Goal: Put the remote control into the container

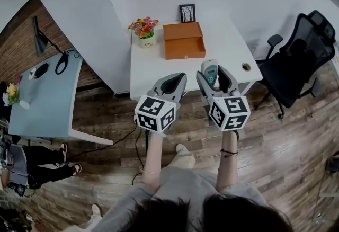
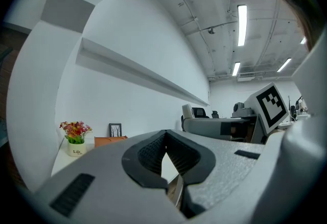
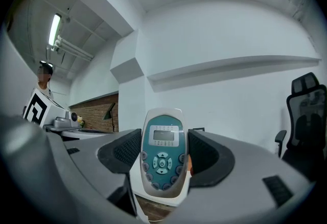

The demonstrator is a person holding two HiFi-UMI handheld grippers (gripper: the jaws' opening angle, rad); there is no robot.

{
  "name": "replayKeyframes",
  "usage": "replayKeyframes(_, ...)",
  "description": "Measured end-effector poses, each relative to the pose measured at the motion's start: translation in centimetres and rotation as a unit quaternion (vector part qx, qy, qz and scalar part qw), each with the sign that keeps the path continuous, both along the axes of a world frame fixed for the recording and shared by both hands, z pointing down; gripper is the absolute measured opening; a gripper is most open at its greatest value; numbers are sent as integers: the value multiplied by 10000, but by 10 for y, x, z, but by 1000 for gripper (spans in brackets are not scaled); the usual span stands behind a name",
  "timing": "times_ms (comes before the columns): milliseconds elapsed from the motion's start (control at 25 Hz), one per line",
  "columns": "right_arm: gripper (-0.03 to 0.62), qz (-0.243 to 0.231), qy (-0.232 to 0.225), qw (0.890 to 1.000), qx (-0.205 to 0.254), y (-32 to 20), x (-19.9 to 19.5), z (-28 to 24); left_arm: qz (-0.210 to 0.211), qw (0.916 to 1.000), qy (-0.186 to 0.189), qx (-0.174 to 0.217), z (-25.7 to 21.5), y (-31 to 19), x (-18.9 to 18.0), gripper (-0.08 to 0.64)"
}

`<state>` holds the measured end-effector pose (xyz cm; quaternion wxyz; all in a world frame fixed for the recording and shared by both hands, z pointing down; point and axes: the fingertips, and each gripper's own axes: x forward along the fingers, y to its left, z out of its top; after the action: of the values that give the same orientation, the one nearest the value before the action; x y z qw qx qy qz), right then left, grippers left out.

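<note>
Remote control [image 3: 162, 159] sits clamped in the right hand-held gripper [image 1: 212, 72] over the desk's [image 1: 159, 72] near edge; best carry it to the orange container [image 1: 183, 41] at 11 o'clock and lower it inside before releasing, with the left hand-held gripper [image 1: 181, 76], jaws together and empty, held aside.

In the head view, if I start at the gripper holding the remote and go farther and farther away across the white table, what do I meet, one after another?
right gripper clamped on the remote control → orange container, open → picture frame at the table's far edge
</note>
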<state>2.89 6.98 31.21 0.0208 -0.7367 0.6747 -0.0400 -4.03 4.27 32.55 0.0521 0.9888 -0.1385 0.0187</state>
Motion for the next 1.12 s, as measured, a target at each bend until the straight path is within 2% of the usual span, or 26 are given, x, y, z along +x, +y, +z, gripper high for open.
replayKeyframes(400,284,-55,-145,9998,-79,-35,39,8,59,9999,-67,-125,10,-36,39,3)
replayKeyframes(760,284,-216,86,9989,-417,-85,63,23,-135,9994,-54,-317,22,-88,58,3)
replayKeyframes(1120,284,-347,-59,9984,-443,-120,82,38,-194,9990,-221,-333,38,-115,72,3)
